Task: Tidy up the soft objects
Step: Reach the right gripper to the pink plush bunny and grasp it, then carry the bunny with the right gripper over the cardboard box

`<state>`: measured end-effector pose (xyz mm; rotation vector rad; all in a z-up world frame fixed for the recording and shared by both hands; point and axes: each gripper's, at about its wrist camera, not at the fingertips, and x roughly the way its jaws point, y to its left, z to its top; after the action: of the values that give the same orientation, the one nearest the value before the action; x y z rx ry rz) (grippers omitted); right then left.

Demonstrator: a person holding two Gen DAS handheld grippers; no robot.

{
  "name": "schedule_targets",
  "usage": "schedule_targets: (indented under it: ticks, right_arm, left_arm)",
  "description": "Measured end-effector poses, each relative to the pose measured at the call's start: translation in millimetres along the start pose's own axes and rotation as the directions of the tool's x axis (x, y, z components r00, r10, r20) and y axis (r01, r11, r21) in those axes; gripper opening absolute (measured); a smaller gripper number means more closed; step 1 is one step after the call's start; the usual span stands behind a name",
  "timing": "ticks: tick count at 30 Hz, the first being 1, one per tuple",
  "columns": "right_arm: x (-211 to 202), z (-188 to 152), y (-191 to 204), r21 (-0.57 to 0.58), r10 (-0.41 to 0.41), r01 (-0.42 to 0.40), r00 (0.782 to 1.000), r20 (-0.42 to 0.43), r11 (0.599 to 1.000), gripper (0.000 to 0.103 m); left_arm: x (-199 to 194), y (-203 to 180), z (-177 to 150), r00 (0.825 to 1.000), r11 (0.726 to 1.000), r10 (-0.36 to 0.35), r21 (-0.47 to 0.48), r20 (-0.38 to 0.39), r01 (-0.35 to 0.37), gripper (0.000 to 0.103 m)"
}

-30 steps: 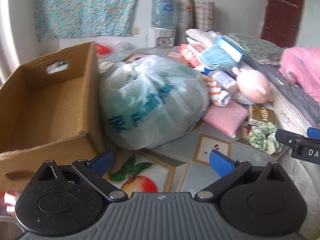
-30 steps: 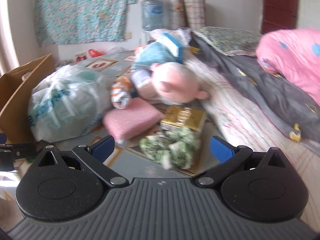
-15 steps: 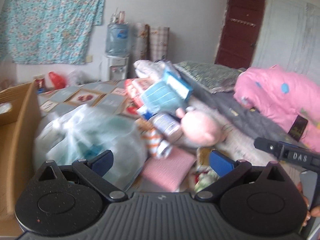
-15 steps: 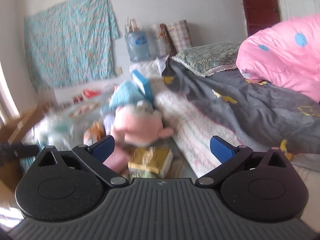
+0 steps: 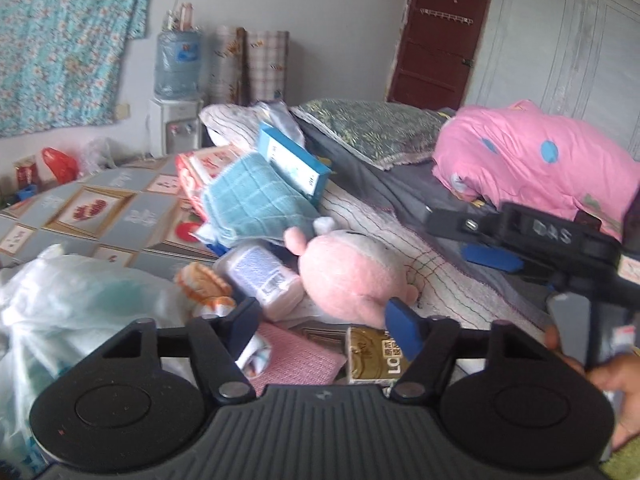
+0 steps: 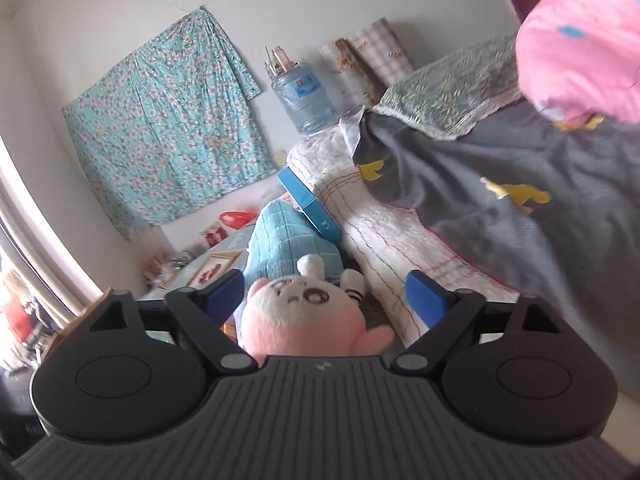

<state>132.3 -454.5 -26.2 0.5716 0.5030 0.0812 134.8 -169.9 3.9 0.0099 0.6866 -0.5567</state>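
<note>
Pink plush toy point(image 6: 308, 320) sits between your right gripper's point(image 6: 324, 294) blue pads, which have just been closing but stand apart, not pressing it. Your left gripper point(image 5: 326, 322), jaws also just narrowed and gripping nothing, hovers over a pink cloth point(image 5: 298, 360) and gold box point(image 5: 376, 356). Beyond the toy lie a teal towel point(image 6: 288, 248) and the bed's gray blanket point(image 6: 500, 208).

L gripper point(image 5: 326, 322): jaws part-open, just been closing, nothing gripped. R gripper point(image 6: 324, 294): jaws wide, just been closing, pads not pressing; rolled.
</note>
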Motion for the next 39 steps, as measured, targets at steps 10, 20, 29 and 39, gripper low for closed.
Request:
schedule_targets:
  ticks: [10,20,29,39]
  right_arm:
    - [54,-4,-21,0.120,0.098,-0.082,0.986,-0.135,0.989,0.060]
    - [62,-3,-27,0.160,0.105,-0.076,0.978,-0.183,0.984,0.081]
    - [73,-4,-29,0.200,0.158,-0.113,0.961,-0.225,0.973,0.088]
    - [72,-8,-31,0.241,0.210,-0.157,0.954,-0.212,0.958,0.078]
  left_arm:
    - [30,-1,6,0.995,0.998,-0.064,-0.001,-0.071,0.064,0.065]
    - [60,5,12,0.984,0.992,-0.115,-0.058,-0.138,0.108,0.073]
    - [79,3,11,0.975,0.988,-0.143,-0.079,-0.172,0.131,0.073]
    - [79,-8,13,0.984,0.993,-0.112,-0.049,-0.141,0.106,0.071]
